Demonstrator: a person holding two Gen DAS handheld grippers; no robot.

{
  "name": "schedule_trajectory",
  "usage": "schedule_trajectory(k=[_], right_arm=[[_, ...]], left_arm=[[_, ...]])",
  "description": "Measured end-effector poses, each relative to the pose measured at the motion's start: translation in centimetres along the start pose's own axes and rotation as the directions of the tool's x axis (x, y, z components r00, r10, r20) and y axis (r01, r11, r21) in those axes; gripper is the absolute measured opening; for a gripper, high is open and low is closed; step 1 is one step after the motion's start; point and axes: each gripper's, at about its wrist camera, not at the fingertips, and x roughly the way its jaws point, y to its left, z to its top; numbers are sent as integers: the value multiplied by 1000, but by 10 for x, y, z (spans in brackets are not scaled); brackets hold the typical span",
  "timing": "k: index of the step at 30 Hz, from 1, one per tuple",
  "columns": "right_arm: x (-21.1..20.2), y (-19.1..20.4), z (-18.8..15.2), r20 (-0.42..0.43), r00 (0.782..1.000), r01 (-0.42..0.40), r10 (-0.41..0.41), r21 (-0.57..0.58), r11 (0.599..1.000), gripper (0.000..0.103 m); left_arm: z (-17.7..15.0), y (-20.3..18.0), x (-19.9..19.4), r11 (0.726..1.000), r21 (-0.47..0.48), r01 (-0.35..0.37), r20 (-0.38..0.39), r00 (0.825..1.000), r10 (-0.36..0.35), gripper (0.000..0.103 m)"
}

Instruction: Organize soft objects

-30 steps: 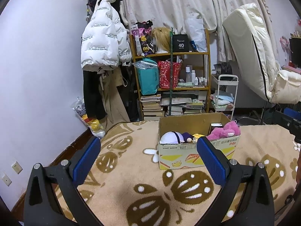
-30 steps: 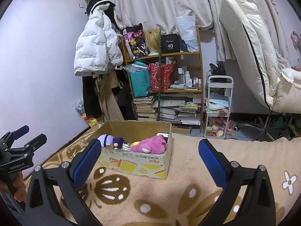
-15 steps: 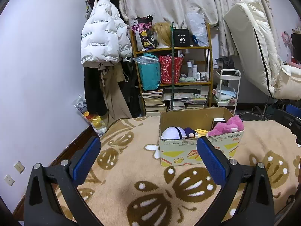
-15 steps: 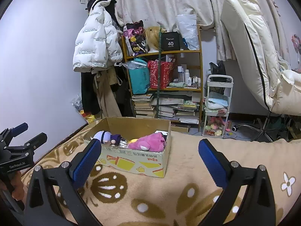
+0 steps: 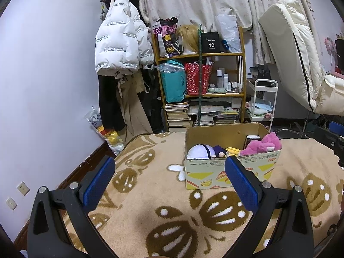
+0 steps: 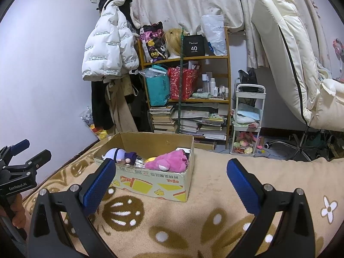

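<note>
Hovering with fingers spread wide and empty, the left gripper (image 5: 169, 175) and right gripper (image 6: 171, 175) are facing the cardboard box (image 5: 231, 172) at frame center, where a pink plush (image 5: 261, 145) is leaning over its right rim; bare blanket (image 6: 215, 204) is lying open below.

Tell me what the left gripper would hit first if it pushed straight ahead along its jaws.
Probably the cardboard box. The left gripper is open and empty over the patterned blanket, and the box's near left corner lies just ahead, slightly right of centre. Depth is unclear; if it is aimed a little lower, it would meet the blanket first.
</note>
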Motion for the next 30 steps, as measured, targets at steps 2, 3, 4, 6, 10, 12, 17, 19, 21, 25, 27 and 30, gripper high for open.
schedule_trajectory(k=[2, 3, 4, 6, 10, 12, 17, 19, 21, 25, 27, 30], right_arm=[[1, -1, 0, 0, 1000, 1, -1, 0, 1000, 103], [1, -2, 0, 0, 1000, 2, -2, 0, 1000, 103], [2, -4, -1, 0, 1000, 3, -3, 1, 1000, 103], [1, -5, -2, 1, 1000, 2, -2, 1, 1000, 103], [2, -10, -4, 1, 1000, 4, -4, 4, 1000, 103], [2, -12, -5, 1, 1000, 5, -5, 7, 1000, 103], [2, -23, -6, 4, 1000, 9, -9, 11, 1000, 103], [2, -23, -6, 2, 1000, 6, -6, 12, 1000, 103], [2, -21, -5, 2, 1000, 4, -4, 12, 1000, 103], [1, -21, -5, 2, 1000, 6, -6, 11, 1000, 103], [1, -21, -5, 3, 1000, 8, -8, 12, 1000, 103], [1, -21, -5, 4, 1000, 8, -8, 11, 1000, 103]], left_arm=[[1, 0, 1, 1000, -2, -2, -2, 1000, 2, 101], [1, 0, 1, 1000, -1, -2, -1, 1000, 2, 101], [1, 1, 1, 1000, 0, -1, -2, 1000, 1, 101], [1, 0, 1, 1000, 0, -1, -2, 1000, 1, 101], [1, 0, 1, 1000, 1, -1, -4, 1000, 1, 101], [1, 0, 1, 1000, 1, 0, -4, 1000, 0, 101], [0, 0, 2, 1000, 1, -2, -4, 1000, 2, 101], [0, 1, 2, 1000, -1, 1, -6, 1000, -1, 101], [0, 0, 2, 1000, 1, 1, -5, 1000, -1, 101], [0, 0, 1, 1000, 0, -1, -4, 1000, 1, 101], [0, 0, 2, 1000, -1, 0, -5, 1000, 0, 101], [0, 0, 2, 1000, -1, 1, -6, 1000, -1, 101]])
